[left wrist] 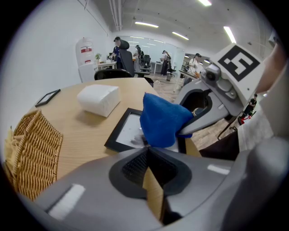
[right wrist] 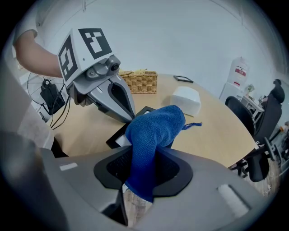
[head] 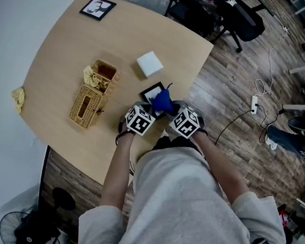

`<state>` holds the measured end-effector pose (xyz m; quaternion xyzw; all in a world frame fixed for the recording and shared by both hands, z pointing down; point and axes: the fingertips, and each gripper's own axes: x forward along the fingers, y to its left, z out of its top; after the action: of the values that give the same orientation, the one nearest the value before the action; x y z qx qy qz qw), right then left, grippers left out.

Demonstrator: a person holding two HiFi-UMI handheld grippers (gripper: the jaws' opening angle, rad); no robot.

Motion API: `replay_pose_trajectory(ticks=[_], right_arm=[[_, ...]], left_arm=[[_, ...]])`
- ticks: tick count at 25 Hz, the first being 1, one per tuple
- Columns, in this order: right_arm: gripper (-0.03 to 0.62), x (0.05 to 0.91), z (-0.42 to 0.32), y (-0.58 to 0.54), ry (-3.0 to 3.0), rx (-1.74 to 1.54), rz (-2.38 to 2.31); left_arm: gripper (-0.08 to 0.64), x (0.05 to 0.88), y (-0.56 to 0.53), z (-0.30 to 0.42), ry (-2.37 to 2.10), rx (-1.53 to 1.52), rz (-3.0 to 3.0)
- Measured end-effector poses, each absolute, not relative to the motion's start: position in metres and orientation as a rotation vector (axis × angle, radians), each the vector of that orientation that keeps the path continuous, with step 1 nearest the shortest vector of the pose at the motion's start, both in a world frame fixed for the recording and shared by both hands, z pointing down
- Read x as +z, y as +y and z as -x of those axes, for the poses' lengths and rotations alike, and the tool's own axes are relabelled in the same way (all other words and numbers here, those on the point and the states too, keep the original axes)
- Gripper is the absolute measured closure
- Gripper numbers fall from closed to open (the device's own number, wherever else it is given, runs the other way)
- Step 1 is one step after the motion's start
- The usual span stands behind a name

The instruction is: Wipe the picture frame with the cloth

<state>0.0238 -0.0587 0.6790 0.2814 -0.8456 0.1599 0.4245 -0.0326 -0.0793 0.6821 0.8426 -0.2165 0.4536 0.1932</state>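
The small black picture frame with a white print [head: 150, 94] lies flat near the near edge of the light wooden surface [head: 51, 63], just in front of the person. The blue cloth [right wrist: 154, 128] rests over the frame's right part and touches it, so I judge the wiping is under way. How much is already clean I cannot tell. The right claw [right wrist: 143, 155] is closed on the cloth. The left claw [left wrist: 147, 151] has its jaws together and empty, with the tip at the frame's left edge, seemingly steadying it. Both forearms reach forward, close side by side.
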Motion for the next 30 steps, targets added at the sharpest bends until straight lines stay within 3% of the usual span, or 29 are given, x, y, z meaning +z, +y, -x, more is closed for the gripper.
replay_pose_trajectory(ticks=[30], right_arm=[[0.477, 0.685, -0.008, -0.076, -2.084, 0.538, -0.692]], left_arm=[[0.508, 0.683, -0.079, 0.033, -0.581, 1.242, -2.377]])
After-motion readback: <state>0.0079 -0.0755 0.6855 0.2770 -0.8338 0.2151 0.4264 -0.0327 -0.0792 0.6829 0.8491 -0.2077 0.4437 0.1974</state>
